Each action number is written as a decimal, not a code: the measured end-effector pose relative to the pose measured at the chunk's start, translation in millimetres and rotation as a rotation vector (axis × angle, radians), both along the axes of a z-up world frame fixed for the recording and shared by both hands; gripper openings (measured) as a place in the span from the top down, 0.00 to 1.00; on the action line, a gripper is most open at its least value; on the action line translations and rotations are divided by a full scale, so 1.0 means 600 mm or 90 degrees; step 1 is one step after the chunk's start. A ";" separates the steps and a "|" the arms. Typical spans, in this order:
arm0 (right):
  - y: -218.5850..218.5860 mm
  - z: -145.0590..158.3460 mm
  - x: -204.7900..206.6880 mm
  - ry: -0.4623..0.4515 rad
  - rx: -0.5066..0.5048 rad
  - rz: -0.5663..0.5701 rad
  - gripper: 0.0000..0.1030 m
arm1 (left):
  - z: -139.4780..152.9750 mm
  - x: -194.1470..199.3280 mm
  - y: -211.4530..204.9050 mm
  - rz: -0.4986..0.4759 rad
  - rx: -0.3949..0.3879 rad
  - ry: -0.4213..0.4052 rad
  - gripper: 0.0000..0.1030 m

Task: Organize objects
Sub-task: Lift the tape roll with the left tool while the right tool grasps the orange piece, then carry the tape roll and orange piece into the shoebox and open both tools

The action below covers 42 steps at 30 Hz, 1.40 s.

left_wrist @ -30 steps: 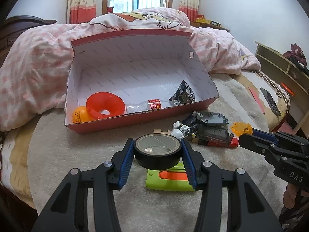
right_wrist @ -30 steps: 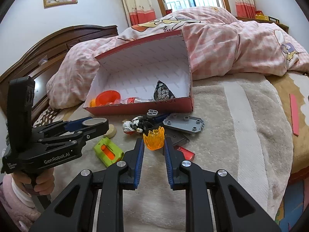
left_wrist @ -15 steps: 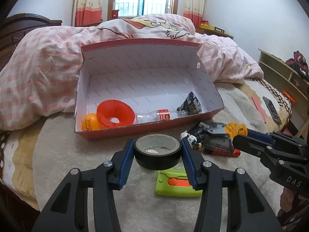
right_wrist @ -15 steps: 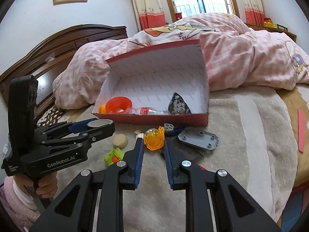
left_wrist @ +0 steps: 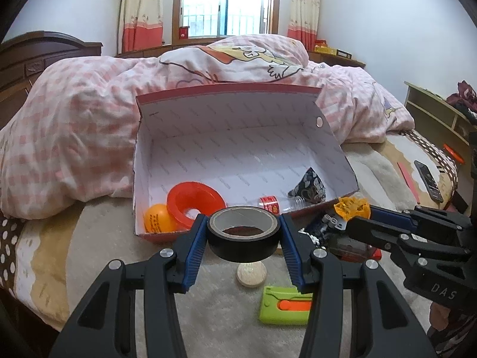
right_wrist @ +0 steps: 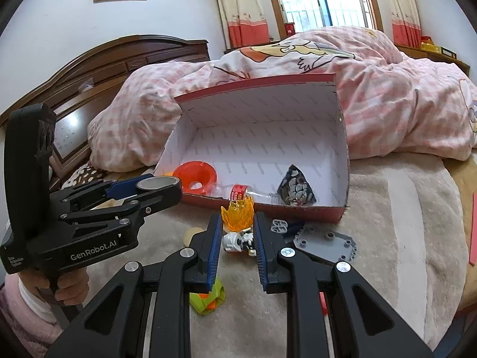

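Objects for sorting number two in my grasp: one roll of black tape [left_wrist: 244,236] and one orange flame-shaped toy piece [right_wrist: 238,214]. My left tool [left_wrist: 243,240] is part-open, its blue pads pressed on either side of the tape roll, which sits level between them, lifted clear of the bed [left_wrist: 98,232]. My right tool [right_wrist: 237,232] is narrowly open and clamped on the orange piece at its fingertips; that piece stands upright.

Ahead of both tools lies one red cardboard box [left_wrist: 238,137], open toward me, white inside. It holds four items: one orange funnel [left_wrist: 193,204], one orange ball [left_wrist: 158,222] to the funnel's left, one clear bottle with a red label [left_wrist: 269,204], and one dark patterned pouch [left_wrist: 310,186] at the right end.

Below my left tool, on the blanket: one pale round disc [left_wrist: 251,274] and one green-and-orange block [left_wrist: 284,304]. Below my right tool: one small white-and-black figure [right_wrist: 240,241], and to its right one grey plate [right_wrist: 326,243].

One hand [right_wrist: 64,289] grips the left tool's handle.
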State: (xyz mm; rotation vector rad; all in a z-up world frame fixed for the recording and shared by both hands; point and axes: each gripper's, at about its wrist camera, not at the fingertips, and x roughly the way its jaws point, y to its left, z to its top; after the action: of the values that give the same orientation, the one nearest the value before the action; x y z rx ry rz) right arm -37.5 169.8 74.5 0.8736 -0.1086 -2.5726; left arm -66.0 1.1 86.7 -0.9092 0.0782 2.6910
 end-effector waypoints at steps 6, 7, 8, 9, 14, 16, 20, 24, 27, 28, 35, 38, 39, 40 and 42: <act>-0.005 0.005 -0.015 0.005 -0.002 -0.001 0.78 | 0.006 -0.016 0.000 0.006 0.000 0.011 0.54; -0.004 0.006 -0.018 0.006 -0.005 -0.003 0.78 | 0.007 -0.018 0.000 0.007 0.001 0.011 0.54; -0.003 0.007 -0.022 0.008 -0.008 -0.004 0.78 | 0.007 -0.023 0.000 0.009 0.002 0.009 0.54; -0.003 0.009 -0.024 0.010 -0.010 -0.005 0.78 | 0.006 -0.025 0.001 0.011 0.003 0.008 0.54; -0.005 0.008 -0.043 0.013 -0.015 -0.010 0.78 | 0.005 -0.039 0.000 0.020 0.004 0.008 0.54; -0.006 0.007 -0.051 0.012 -0.015 -0.014 0.78 | 0.003 -0.048 0.000 0.022 0.006 0.005 0.54; -0.003 0.004 -0.066 0.009 -0.017 -0.024 0.78 | -0.002 -0.066 0.007 0.021 -0.002 0.004 0.54; 0.000 0.002 -0.084 0.012 -0.013 -0.047 0.78 | -0.010 -0.089 0.018 0.020 0.002 -0.006 0.54; 0.003 -0.003 -0.105 0.018 -0.007 -0.098 0.78 | -0.016 -0.110 0.029 0.032 -0.005 -0.008 0.54; 0.003 -0.005 -0.112 0.017 -0.007 -0.112 0.78 | -0.018 -0.117 0.032 0.036 -0.006 -0.008 0.54; 0.011 -0.021 -0.158 0.001 -0.002 -0.155 0.78 | -0.037 -0.152 0.043 0.057 -0.016 -0.018 0.54; 0.013 -0.026 -0.166 0.004 0.002 -0.159 0.78 | -0.043 -0.161 0.045 0.064 -0.023 -0.017 0.54; 0.012 -0.028 -0.167 0.005 0.005 -0.160 0.78 | -0.045 -0.162 0.045 0.065 -0.025 -0.015 0.53; 0.012 -0.030 -0.167 0.006 0.009 -0.159 0.78 | -0.046 -0.162 0.045 0.065 -0.025 -0.015 0.53; 0.010 -0.034 -0.168 0.006 0.011 -0.153 0.78 | -0.049 -0.163 0.043 0.064 -0.018 -0.019 0.53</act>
State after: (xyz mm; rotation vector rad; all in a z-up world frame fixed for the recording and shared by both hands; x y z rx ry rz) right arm -138.3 176.0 53.9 0.9044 -0.2008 -2.8033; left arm -164.1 27.0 57.2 -0.9866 0.0667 2.7737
